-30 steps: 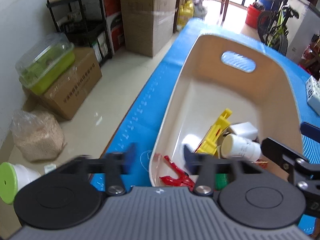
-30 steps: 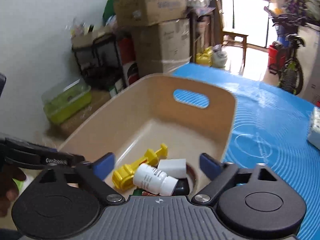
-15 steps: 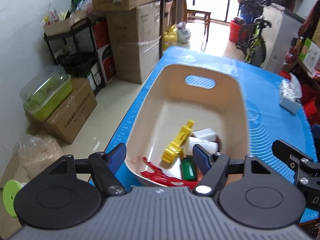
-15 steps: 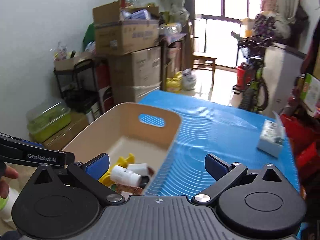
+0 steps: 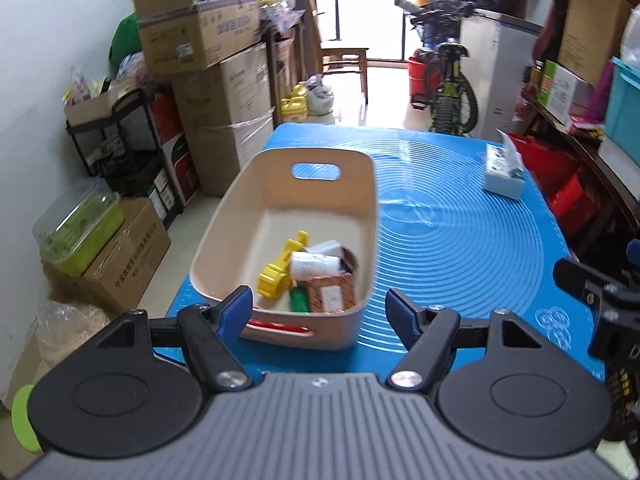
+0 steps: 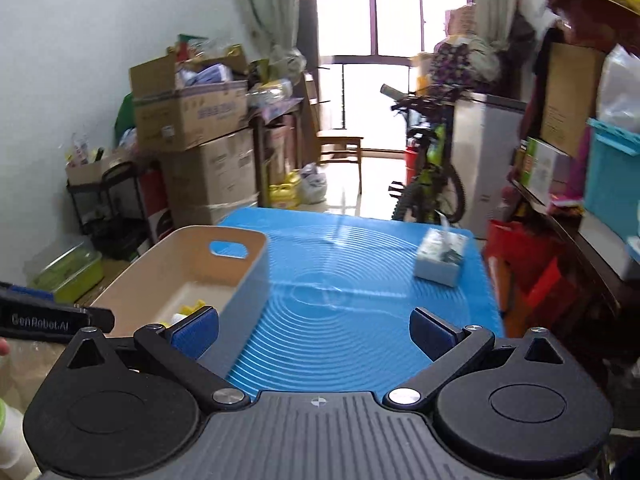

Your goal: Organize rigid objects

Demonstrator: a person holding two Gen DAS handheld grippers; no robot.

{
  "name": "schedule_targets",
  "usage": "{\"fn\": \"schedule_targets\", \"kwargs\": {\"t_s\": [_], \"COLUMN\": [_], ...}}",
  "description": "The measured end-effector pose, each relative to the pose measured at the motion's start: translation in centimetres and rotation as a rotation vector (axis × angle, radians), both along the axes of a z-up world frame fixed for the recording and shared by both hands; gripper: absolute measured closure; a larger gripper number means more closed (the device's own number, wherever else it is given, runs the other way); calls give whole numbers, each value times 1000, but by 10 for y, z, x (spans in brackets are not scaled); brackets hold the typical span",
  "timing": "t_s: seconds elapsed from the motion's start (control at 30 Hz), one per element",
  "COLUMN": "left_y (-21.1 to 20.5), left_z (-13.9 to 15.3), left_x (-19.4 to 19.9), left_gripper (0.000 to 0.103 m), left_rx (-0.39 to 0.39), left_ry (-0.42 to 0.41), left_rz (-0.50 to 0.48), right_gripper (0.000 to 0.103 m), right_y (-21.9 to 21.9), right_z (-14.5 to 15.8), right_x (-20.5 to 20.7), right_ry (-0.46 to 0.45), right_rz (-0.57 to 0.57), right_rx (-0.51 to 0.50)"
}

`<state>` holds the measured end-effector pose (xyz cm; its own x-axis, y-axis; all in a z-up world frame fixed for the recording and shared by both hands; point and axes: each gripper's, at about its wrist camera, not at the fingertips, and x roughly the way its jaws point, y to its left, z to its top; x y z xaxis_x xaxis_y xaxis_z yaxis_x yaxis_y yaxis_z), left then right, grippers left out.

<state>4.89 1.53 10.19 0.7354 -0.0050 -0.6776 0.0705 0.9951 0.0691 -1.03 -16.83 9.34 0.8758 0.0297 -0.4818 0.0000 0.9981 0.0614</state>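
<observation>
A beige bin (image 5: 368, 216) stands on the blue mat (image 5: 460, 248) at the table's left side. Inside lie a yellow clip (image 5: 280, 270), a white bottle (image 5: 314, 266), a white box (image 5: 326, 247), a brown patterned box (image 5: 332, 295), a green item (image 5: 298, 300) and a red item (image 5: 276, 326) seen through the near handle slot. My left gripper (image 5: 320, 308) is open and empty, near the bin's front wall and above it. My right gripper (image 6: 314, 330) is open and empty over the mat, right of the bin (image 6: 244, 268).
A tissue box (image 6: 440, 256) sits on the mat at the far right. Cardboard boxes (image 5: 208, 80), a black rack (image 5: 120, 144) and a green lidded container (image 5: 80, 228) stand on the floor left of the table. A bicycle (image 5: 448, 80) stands beyond the far edge.
Both grippers have pulled back and up from the bin, so more of the table shows. Both stay open and empty. A brown patterned box now shows in the bin.
</observation>
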Motion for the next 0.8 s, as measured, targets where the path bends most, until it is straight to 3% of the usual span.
{"fn": "schedule_targets", "kwargs": {"t_s": [0.5,0.8], "left_y": [-47,-52], "left_z": [-34,-73], "left_x": [-53,-61], "left_gripper": [29,29], "left_rx": [37,40], "left_ry": [-120,-54], "left_rz": [-38,-71], "right_gripper": [2,2], "right_y": [-49,-52], "right_z": [-45,-67], "right_x": [-62,-72], "right_ry": [45,31], "right_rz": [-62,-86], "right_rx": [22,45]}}
